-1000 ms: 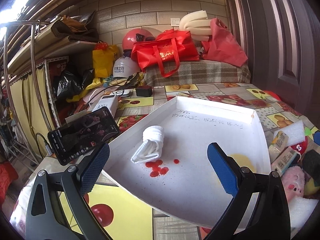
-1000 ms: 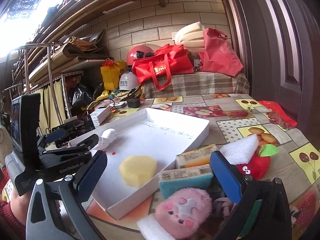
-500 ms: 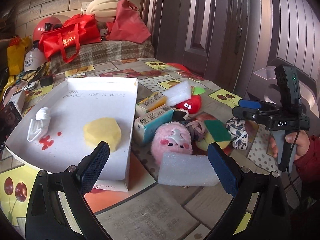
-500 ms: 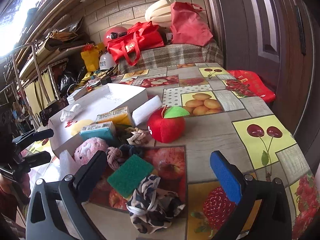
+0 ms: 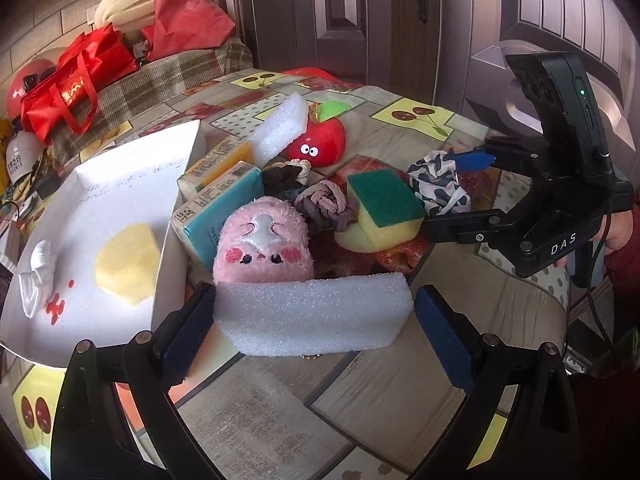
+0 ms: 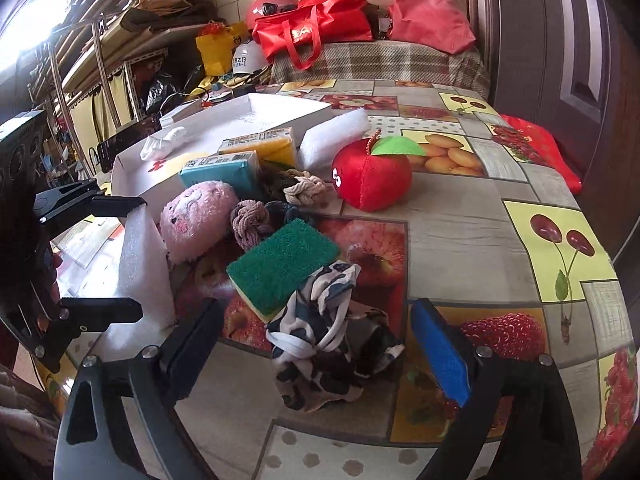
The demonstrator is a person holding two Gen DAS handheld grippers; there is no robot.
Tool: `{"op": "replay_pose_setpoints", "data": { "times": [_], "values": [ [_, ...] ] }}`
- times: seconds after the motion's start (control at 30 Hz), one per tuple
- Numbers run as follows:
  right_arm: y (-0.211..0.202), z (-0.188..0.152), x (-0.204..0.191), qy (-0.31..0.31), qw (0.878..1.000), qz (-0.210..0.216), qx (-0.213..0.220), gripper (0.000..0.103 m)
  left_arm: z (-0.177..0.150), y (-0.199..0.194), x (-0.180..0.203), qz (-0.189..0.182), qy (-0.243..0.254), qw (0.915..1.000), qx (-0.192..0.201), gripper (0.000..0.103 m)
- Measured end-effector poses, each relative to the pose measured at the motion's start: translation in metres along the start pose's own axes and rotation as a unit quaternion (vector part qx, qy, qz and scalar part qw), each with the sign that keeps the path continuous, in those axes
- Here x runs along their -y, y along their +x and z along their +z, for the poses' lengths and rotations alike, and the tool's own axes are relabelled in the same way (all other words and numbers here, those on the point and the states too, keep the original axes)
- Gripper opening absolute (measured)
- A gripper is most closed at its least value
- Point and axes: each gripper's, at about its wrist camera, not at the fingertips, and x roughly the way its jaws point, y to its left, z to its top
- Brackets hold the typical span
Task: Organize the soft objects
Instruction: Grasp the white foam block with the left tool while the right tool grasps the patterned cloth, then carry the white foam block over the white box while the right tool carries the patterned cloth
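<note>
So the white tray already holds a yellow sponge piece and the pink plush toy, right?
Not quite. The white tray holds the yellow sponge piece and a rolled white cloth. The pink plush toy lies outside it on the table, beside the teal box, as the left wrist view shows.

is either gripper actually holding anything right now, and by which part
Nothing is clearly held. The left gripper brackets the white foam block's two ends; contact cannot be told. The right gripper is closing around the black-and-white patterned cloth, pads not touching.
</note>
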Motion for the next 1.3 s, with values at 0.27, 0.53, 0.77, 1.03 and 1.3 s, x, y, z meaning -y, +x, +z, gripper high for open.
{"op": "replay_pose_setpoints", "data": {
  "times": [0.27,0.53,0.77,1.03,1.3],
  "values": [
    [0.002,-0.002,0.004,0.012,1.0,0.013,-0.005,0.066,-0.001,0.023,-0.001,0.005,-0.002,0.998,-0.063,0.099],
    [-0.014,-0.009,0.011,0.028,0.999,-0.001,0.028,0.042,-0.001,0.007,-0.007,0.008,-0.018,0.9996,-0.023,0.091],
    [-0.056,-0.001,0.024,0.06,0.99,-0.029,0.124,0.041,-0.001,-0.023,-0.016,0.027,-0.033,0.9971,0.063,0.091],
    [-0.074,0.018,0.003,0.039,0.967,-0.076,0.241,0.041,-0.004,-0.045,-0.041,0.128,-0.062,0.9763,0.163,0.091],
    [-0.058,0.024,0.0,0.056,0.954,-0.112,0.273,0.041,-0.009,-0.047,-0.056,0.13,-0.091,0.9729,0.169,0.091]
  ]
}}
